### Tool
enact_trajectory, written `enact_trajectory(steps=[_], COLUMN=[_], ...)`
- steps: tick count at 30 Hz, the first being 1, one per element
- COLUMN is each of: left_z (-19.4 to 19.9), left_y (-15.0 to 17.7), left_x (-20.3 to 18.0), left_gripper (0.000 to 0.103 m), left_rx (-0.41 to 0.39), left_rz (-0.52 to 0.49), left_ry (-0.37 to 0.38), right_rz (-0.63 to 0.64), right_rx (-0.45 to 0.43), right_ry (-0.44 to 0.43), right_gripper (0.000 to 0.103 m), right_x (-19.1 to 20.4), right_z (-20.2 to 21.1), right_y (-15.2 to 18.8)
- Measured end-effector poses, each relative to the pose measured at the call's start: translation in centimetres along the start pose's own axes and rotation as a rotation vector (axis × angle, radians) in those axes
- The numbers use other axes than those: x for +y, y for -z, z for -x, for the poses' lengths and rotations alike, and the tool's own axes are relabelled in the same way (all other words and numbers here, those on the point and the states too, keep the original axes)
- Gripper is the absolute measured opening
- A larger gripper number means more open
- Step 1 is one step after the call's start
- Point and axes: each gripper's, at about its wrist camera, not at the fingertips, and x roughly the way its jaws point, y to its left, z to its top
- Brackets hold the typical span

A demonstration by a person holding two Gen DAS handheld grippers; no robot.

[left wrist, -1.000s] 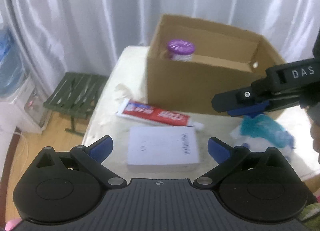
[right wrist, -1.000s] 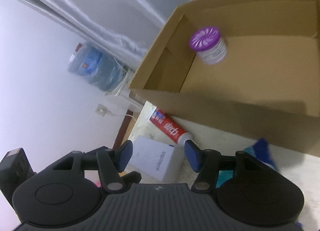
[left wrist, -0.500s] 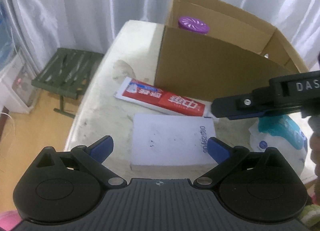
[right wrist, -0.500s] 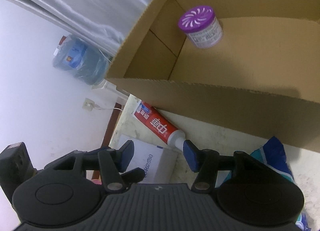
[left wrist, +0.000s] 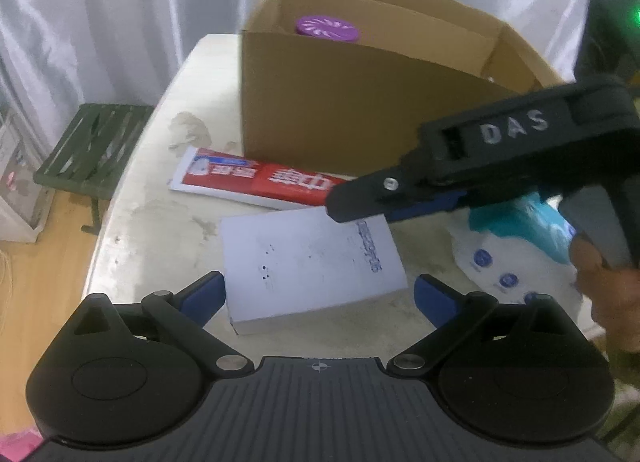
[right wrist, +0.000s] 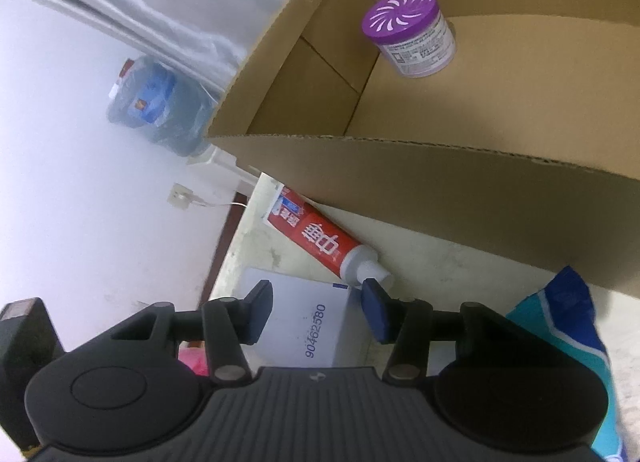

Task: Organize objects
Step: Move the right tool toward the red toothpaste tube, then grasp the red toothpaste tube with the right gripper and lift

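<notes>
Both claws sank; right claw (right wrist: 316, 308), narrowing, empty, hovers over white box (right wrist: 304, 322).

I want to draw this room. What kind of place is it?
Probably a room in someone's home: a water jug by the curtains, a small green stool, and toothpaste beside a cardboard box.

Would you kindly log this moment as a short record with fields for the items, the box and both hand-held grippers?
box: open cardboard box on the table
in box: purple-lidded jar
on table: toothpaste tube, white box, blue-and-white packet
left hand-held gripper: open, around the white box's near end, pads apart from it
right hand-held gripper: open, jaws just closing, above the white box beside the toothpaste cap
</notes>
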Motion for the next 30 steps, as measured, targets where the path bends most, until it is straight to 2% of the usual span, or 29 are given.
enact_trajectory(steps=[8,13,17,23,26,28,30], left_z=[1.1,1.6,3.2,3.0,2.2,1.3,0.6], left_y=[0.8,1.1,0.7,-1.0,-1.5,-1.8,-1.7], left_x=[-1.5,-1.9,-0.8,1.8,3.1,3.8,4.2], left_gripper=[0.1,0.098,0.098,0.098,0.093,0.084,0.079], left_rx=[0.015,0.0,-0.063,-0.104,-0.098,-0.088,-0.067], left_rz=[0.024,0.017,0.044,0.151,0.21,0.242,0.272], left_ry=[0.113,0.109,0.099,0.053,0.075,0.083,0.095], right_rz=[0.125,0.15,0.195,0.247,0.285,0.305,0.342], right_rx=[0.014,0.028,-0.024,-0.047,-0.034,-0.008,0.003], right_ry=[0.09,0.089,0.1,0.118,0.14,0.145,0.171], right_gripper=[0.053,0.052,0.052,0.052,0.049,0.048,0.047], right_x=[0.7,0.7,1.6,2.7,3.3,3.5,3.9], right_z=[1.6,2.1,2.7,1.1,-0.6,-1.9,-2.8], right_y=[0.7,0.3,-0.3,-1.5,-1.8,-1.9,-1.9])
